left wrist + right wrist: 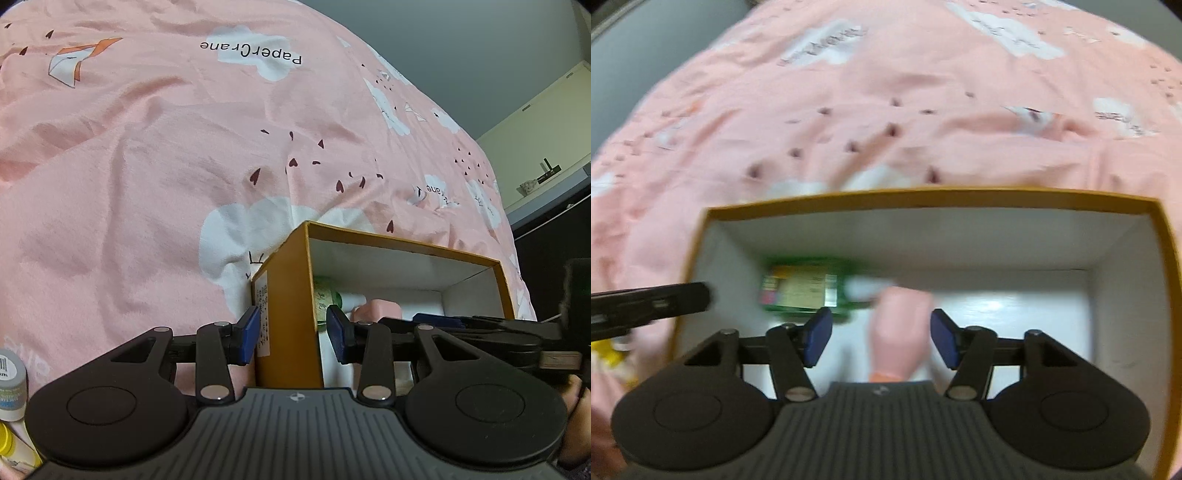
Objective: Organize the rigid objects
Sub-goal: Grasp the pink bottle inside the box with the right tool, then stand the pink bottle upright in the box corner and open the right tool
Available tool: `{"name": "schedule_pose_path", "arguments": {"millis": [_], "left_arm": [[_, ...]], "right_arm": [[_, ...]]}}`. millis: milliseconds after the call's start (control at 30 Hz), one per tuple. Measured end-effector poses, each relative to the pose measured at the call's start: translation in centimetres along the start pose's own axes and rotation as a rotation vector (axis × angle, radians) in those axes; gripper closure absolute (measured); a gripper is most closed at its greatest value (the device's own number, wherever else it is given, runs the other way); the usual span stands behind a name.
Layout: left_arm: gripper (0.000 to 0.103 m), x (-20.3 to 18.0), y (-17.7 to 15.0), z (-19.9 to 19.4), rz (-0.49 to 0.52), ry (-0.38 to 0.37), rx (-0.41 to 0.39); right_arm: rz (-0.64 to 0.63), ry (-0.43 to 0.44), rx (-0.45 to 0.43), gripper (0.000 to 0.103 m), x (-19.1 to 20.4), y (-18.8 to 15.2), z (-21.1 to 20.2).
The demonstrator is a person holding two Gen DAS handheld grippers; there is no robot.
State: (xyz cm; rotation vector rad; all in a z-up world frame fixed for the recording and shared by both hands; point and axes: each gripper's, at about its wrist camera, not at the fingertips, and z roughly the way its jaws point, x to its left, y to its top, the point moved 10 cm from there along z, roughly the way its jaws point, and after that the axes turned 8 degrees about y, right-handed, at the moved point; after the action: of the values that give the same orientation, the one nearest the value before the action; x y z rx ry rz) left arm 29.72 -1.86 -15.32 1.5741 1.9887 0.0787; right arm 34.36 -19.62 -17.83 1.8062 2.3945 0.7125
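Note:
An open orange cardboard box [284, 295] with a white inside lies on a pink bedspread [147, 166]. My left gripper [291, 336] is open with its pads astride the box's left wall, not pressing it. Inside the box lie a green bottle [801, 288] and a pink bottle [901, 328]. My right gripper [881, 339] is open above the box [923, 197], its pads either side of the pink bottle without touching. The view is blurred. The right gripper also shows in the left wrist view [480, 325], and the left one in the right wrist view [650, 302].
A grey-labelled bottle [11, 384] and a yellow-capped tube [14, 446] lie on the bedspread at the lower left of the left wrist view. A pale shelf unit [546, 147] stands beyond the bed at the right.

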Motion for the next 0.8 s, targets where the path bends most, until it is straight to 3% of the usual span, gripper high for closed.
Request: {"name": "schedule_pose_path", "arguments": {"millis": [167, 233, 433, 533, 667, 800], "left_arm": [[0.059, 0.1, -0.5, -0.3, 0.000, 0.011, 0.000], [0.059, 0.1, -0.7, -0.3, 0.003, 0.014, 0.001], [0.059, -0.1, -1.0, -0.3, 0.010, 0.009, 0.001], [0.060, -0.3, -1.0, 0.0, 0.008, 0.008, 0.001], [0.060, -0.7, -1.4, -0.2, 0.019, 0.007, 0.001], [0.060, -0.5, -1.6, -0.6, 0.019, 0.017, 0.001]], "right_arm": [[0.008, -0.034, 0.090, 0.045, -0.9, -1.5, 2.7], [0.022, -0.038, 0.098, 0.058, -1.0, -1.7, 3.4], [0.039, -0.012, 0.079, 0.059, -1.3, -1.8, 2.1], [-0.081, 0.055, 0.082, 0.059, 0.9, -2.0, 0.6], [-0.334, 0.151, 0.167, 0.059, 4.7, -2.6, 0.9], [-0.616, 0.154, 0.259, 0.059, 7.3, -2.9, 1.9]]}}
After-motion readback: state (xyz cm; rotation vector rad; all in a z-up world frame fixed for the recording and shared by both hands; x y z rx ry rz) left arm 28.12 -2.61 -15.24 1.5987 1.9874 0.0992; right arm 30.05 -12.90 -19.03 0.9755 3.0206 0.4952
